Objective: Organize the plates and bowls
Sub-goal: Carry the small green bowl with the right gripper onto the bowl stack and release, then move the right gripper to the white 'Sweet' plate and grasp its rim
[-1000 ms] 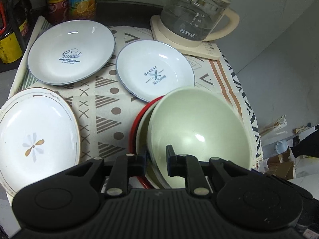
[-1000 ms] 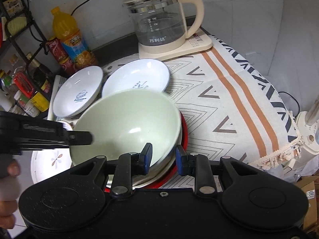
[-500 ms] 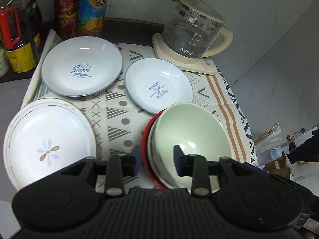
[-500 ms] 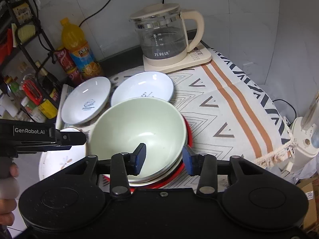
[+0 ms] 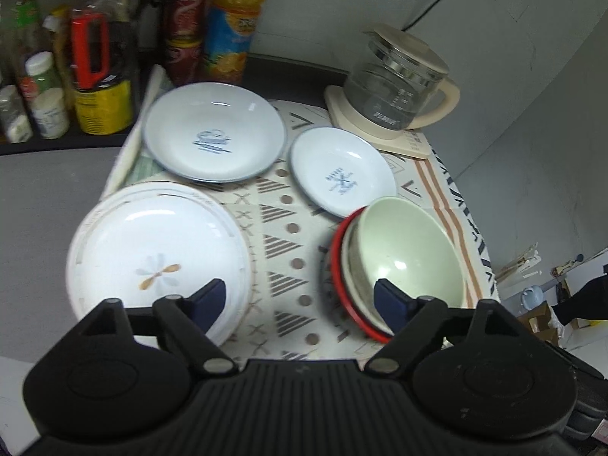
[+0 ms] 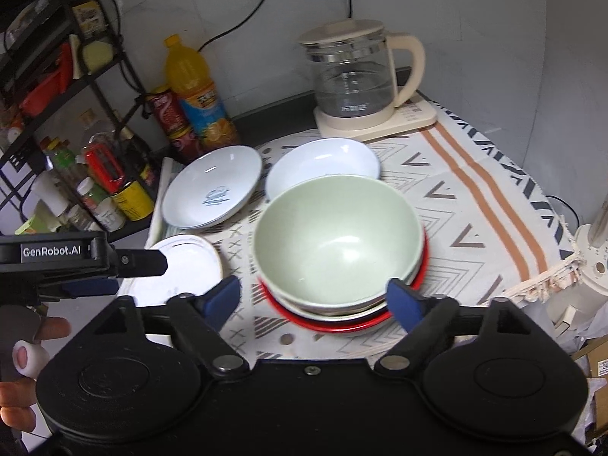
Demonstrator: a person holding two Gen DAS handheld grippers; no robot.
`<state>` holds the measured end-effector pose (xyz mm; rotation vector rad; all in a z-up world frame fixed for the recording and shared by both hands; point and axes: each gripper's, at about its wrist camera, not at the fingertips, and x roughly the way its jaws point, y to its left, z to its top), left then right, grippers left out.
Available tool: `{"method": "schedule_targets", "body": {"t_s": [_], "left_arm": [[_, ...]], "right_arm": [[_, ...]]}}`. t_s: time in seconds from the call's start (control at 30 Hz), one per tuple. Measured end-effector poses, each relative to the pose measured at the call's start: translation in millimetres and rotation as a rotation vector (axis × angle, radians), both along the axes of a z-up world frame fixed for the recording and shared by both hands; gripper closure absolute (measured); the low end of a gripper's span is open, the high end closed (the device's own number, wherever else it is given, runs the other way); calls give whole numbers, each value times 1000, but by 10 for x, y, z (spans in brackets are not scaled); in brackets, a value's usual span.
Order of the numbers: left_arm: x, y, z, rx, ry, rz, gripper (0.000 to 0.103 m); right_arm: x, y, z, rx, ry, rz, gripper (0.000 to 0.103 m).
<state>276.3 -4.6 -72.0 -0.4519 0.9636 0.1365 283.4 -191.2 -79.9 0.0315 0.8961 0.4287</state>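
A pale green bowl [image 5: 408, 250] [image 6: 338, 235] sits on top of a stack of bowls with a red one [image 5: 336, 266] [image 6: 330, 323] at the bottom. Three plates lie on the patterned cloth: a large flower plate [image 5: 155, 254] [image 6: 186, 262], a "Sweet" plate [image 5: 214, 133] [image 6: 212, 186] and a "Bakery" plate [image 5: 342, 174] [image 6: 323, 163]. My left gripper [image 5: 300, 298] is open and empty, above the cloth between the flower plate and the stack. My right gripper [image 6: 315, 298] is open and empty, its fingers either side of the stack's near edge.
A glass kettle [image 5: 399, 91] [image 6: 353, 76] on its base stands at the back right. Bottles and cans [image 5: 228, 26] [image 6: 193, 91] line the back left beside a black rack [image 6: 57, 87]. The cloth's right edge [image 6: 547, 266] drops off the table.
Both grippers have opened wide and pulled back and up from the bowl stack. The green bowl now rests on the stack.
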Motion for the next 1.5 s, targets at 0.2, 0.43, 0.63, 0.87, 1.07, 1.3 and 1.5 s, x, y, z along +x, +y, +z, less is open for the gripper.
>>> {"method": "schedule_targets", "body": {"t_s": [0.2,0.43,0.63,0.87,1.07,1.3,1.5], "left_arm": [[-245,219,33,23,10,38,16],[-438,465,38,14,9,89,15],[-508,621,26,17,11,120,15],[-424,839,-30,27,15,143,16],[-206,1103,-82,10,2,158,16],[132,1417,-178,-42,0,166,16],[422,1608,-321,-77,14,176,17]], "right_arm": [[-129,187,14,0,1,15,9],[-176,471,31,-6,-7,70,5],[-152,655,44,18,-26,93,4],[61,780,12,17,-40,76,4],[360,1017,-70,50,-4,68,4],[686,1375,-179,44,9,73,8],[945,1659,-353,29,50,93,15]]}}
